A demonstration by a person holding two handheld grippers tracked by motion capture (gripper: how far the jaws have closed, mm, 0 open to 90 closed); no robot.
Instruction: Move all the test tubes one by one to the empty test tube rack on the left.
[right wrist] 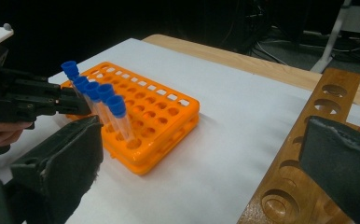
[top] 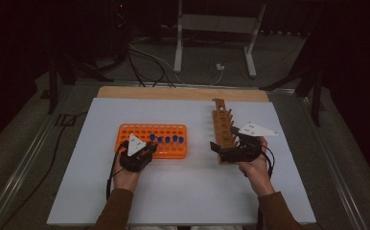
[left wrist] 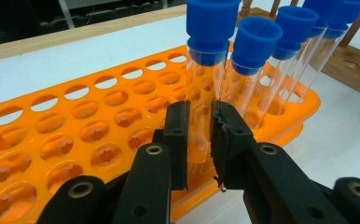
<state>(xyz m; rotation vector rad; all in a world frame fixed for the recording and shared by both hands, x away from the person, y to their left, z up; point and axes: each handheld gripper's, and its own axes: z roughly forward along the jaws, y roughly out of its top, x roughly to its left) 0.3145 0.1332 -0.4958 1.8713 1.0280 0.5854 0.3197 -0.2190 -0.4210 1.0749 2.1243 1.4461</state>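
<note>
Left gripper has its jaws closed narrow on a tube, the pads pressing the clear glass low down, under its blue cap. That tube stands upright in the orange rack, at the near end of a row of capped tubes; its neighbour stands just beside it, close to the right pad, and three more lean away behind. In the high view the left gripper sits at the rack's near edge, left of the middle, with the row of blue caps running off to its right.

Right gripper stands wide, with nothing between its jaws. It is well apart from the tubes, over the near end of the wooden rack, whose round holes show between and below the pads. From there the tubes are seen in a slanting line along the orange rack's near side, the left gripper reaching in from the left. Both racks lie on a white sheet over the table.
</note>
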